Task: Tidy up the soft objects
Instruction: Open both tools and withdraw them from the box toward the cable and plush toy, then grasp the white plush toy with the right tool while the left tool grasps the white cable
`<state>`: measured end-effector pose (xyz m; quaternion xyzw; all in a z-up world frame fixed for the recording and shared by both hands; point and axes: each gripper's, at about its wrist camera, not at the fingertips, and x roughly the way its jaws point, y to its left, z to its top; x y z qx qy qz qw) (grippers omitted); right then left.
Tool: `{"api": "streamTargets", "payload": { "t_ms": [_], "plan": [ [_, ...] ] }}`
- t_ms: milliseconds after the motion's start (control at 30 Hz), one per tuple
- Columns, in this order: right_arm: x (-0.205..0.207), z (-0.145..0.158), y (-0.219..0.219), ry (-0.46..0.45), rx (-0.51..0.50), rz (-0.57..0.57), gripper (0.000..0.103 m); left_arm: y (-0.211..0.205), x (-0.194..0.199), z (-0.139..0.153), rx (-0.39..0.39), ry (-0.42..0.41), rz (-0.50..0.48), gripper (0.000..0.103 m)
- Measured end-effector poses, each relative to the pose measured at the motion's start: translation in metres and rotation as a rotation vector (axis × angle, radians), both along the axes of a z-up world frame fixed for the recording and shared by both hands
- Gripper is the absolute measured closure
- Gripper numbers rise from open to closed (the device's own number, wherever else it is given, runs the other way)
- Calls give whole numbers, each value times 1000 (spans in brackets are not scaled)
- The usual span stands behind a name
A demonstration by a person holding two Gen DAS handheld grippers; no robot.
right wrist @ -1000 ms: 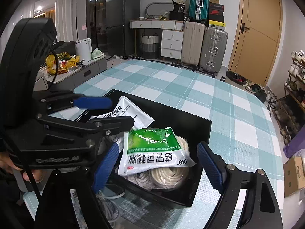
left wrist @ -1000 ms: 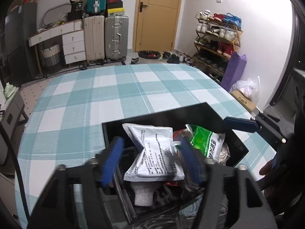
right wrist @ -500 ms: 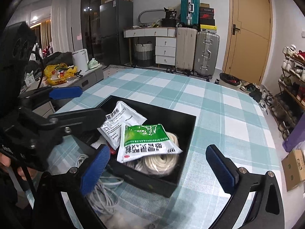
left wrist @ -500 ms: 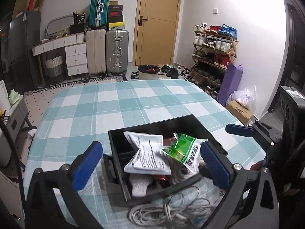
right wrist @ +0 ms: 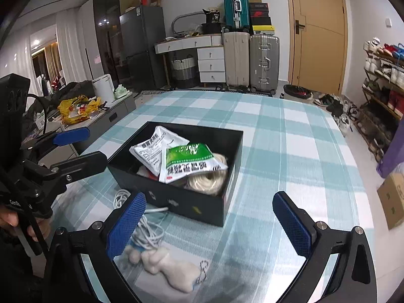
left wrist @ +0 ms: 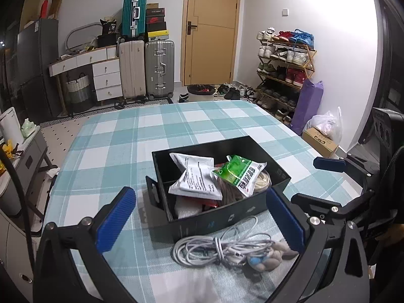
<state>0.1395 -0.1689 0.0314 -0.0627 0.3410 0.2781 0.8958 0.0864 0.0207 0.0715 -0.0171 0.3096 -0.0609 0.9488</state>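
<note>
Surface: table under a teal and white checked cloth (left wrist: 141, 136), seen in both wrist views.
Box: black open-topped box (left wrist: 260, 149) standing on the cloth near the table's near edge, its far half bare inside.
White packet: flat white pouch with printed text (left wrist: 194, 176) lying tilted on top of the box contents, toward the left hand's side.
Green packet: green and white pouch (right wrist: 192, 161) leaning against the white packet's edge and overlapping it, resting over the rope.
Rope: coil of cream rope (right wrist: 207, 181) inside the box, partly covered by the green packet.
Other contents: red and white items under the packets, too hidden to identify.
Cable: bundle of white cable (left wrist: 217, 247) loose on the cloth, just outside the box's near wall.
Plush toy: small cream soft toy with a key ring (right wrist: 171, 270) lying on the cloth beside the cable, touching it.
Left gripper (left wrist: 202, 217): jaws spread wide, nothing between the pads, hovering short of the box above the cable.
Right gripper (right wrist: 209, 227): jaws spread wide, empty, hovering before the box's near corner, the plush toy below it.
Person: a hand (right wrist: 15, 224) grips the left tool's handle at the right view's left edge.
</note>
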Motion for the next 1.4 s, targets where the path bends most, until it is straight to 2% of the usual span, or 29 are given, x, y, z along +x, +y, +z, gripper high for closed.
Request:
{"api": "streamTargets", "payload": {
  "t_ms": [133,533,867,1400],
  "plan": [
    [-5,-4,-4,28,7,-15,1,-3,-7,-4,21,11,2,0],
    [-22,-22,-3,87,-23,-9,1,4,-18,-29,12,89,23,0],
    [-29,-44,10,191,-54,35,1,14,-17,-48,15,133,60,0],
    [-42,-66,32,223,-98,72,1,13,-14,-60,31,170,39,0]
  ]
}}
